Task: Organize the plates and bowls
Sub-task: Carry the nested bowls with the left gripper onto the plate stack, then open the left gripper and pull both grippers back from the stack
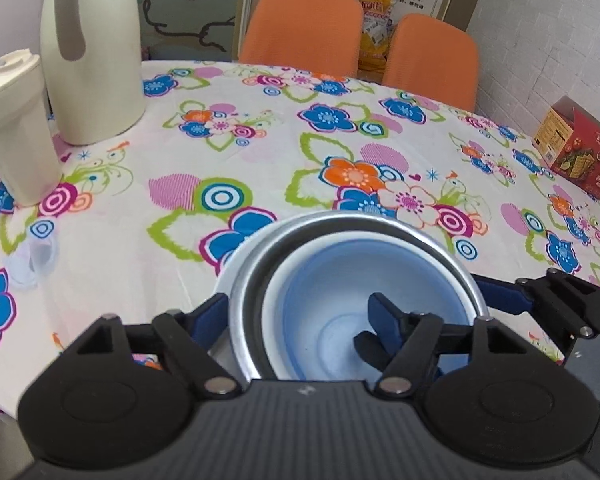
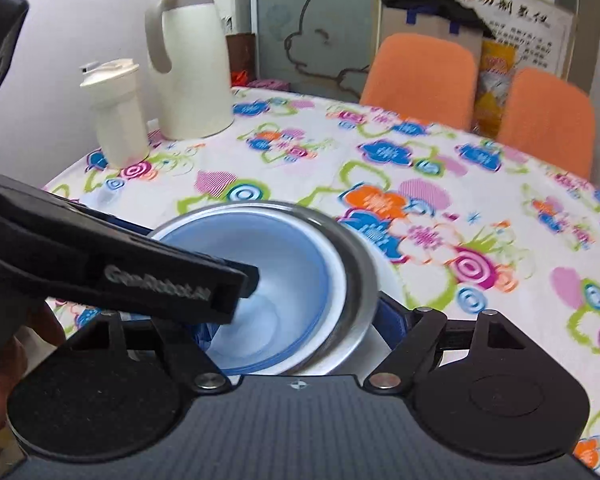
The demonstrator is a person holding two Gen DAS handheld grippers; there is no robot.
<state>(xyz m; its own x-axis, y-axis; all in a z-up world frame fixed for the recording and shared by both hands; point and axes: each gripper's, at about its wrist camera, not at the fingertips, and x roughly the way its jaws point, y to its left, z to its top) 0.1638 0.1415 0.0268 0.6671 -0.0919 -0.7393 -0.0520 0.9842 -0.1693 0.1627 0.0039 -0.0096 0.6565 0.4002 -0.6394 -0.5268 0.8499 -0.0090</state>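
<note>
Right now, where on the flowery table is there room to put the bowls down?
The wide middle of the tablecloth is bare, between the stacked bowls and the orange chairs. It's crowded by the cream jug and tumbler, and near the red box.

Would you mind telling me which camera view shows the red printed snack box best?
The left wrist view: the red printed snack box stands in full sight at the floral table's right edge. The right wrist view does not show it at all.

The blue bowl (image 2: 284, 280) sits nested inside the steel bowl (image 2: 358, 276) on the floral tablecloth (image 2: 440, 208). The left gripper (image 2: 236, 284) reaches into the blue bowl from the left.
</note>
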